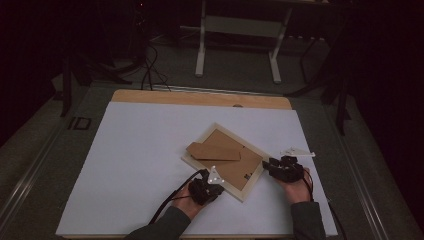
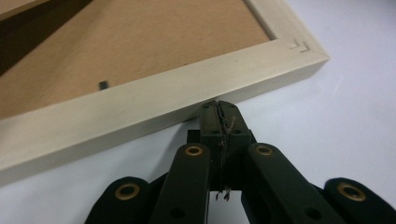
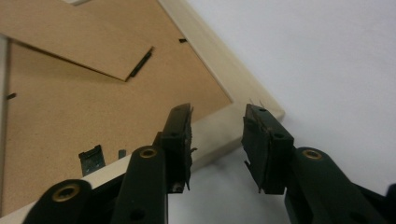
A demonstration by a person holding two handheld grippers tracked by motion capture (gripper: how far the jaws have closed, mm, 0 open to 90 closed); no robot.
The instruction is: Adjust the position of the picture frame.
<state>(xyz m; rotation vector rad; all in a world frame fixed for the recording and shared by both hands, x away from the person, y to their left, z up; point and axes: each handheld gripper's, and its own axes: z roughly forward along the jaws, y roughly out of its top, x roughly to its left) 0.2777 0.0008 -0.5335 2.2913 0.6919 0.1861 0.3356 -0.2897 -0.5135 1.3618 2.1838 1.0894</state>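
A: Where's the picture frame [image 1: 223, 160]?

B: Face down on the white desk [image 1: 135, 165], right of centre in the high view, set at a slant. Brown backing board up, pale wood border round it. The easel stand flap [image 1: 214, 151] lies across the upper left of the backing.

A: Left claw [image 2: 219, 108]?

B: Pressed together, nothing between the jaws. Its tip sits right at the frame's lower long edge, touching or just short of it; cannot tell which. In the high view it shows at the bottom centre [image 1: 206, 190], at the near side of the frame.

A: And the right claw [image 3: 217, 126]?

B: Partly spread. The jaws stand either side of the frame's right-hand corner, but the pads do not look to press on the wood. High view has it at the frame's right side [image 1: 280, 167].

A: What step, by your reading?

B: Squaring up or steadying the frame, likely ahead of opening the back. Small metal turn clips [image 3: 91, 158] sit along the border's inner edge and appear to hold the backing in.

A: Next move?

B: My guess: the right claw closes on the corner to pin the frame, then the closed left tip works a clip aside. Needs a light push, or the frame will slide on the smooth desk.
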